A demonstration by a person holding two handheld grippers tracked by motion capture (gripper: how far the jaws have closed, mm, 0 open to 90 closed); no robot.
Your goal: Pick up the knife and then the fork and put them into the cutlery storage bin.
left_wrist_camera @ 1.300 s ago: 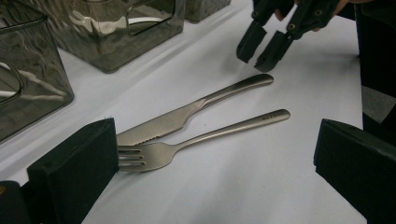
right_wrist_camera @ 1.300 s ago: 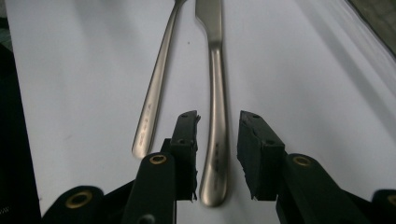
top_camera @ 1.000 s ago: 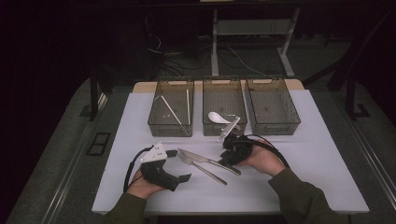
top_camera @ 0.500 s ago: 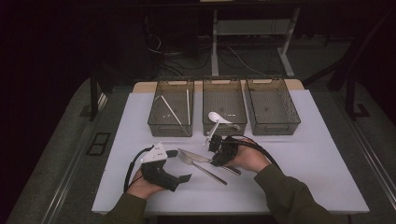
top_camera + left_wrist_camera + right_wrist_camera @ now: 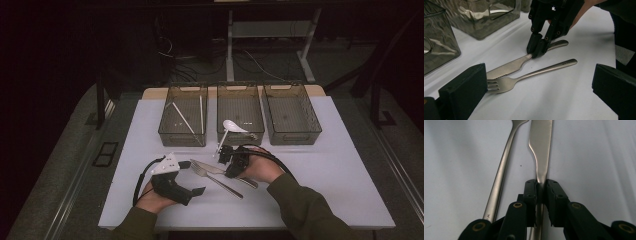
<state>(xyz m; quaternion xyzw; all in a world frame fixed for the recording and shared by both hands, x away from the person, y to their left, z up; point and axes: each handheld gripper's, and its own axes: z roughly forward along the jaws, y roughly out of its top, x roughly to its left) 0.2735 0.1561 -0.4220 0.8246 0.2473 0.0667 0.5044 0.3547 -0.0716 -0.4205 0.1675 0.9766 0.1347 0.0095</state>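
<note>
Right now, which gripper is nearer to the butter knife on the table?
Right. The right gripper has its jaws closed around the knife where blade meets handle. The left gripper rests beside the blade tip and the fork, jaws open, not touching.

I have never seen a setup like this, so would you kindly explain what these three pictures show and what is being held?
There is no robot arm here: a person holds a two-jaw claw in each hand. The high view looks down on a white table with three clear bins along its far side; two white sticks lie in the left bin and a white spoon rests in the middle one. A knife and a fork lie side by side on the table. The other two pictures come from cameras riding on the claws. The right claw has just been closing, and its jaws now pinch the knife where blade meets handle. The left claw rests open nearby, holding nothing.
</note>
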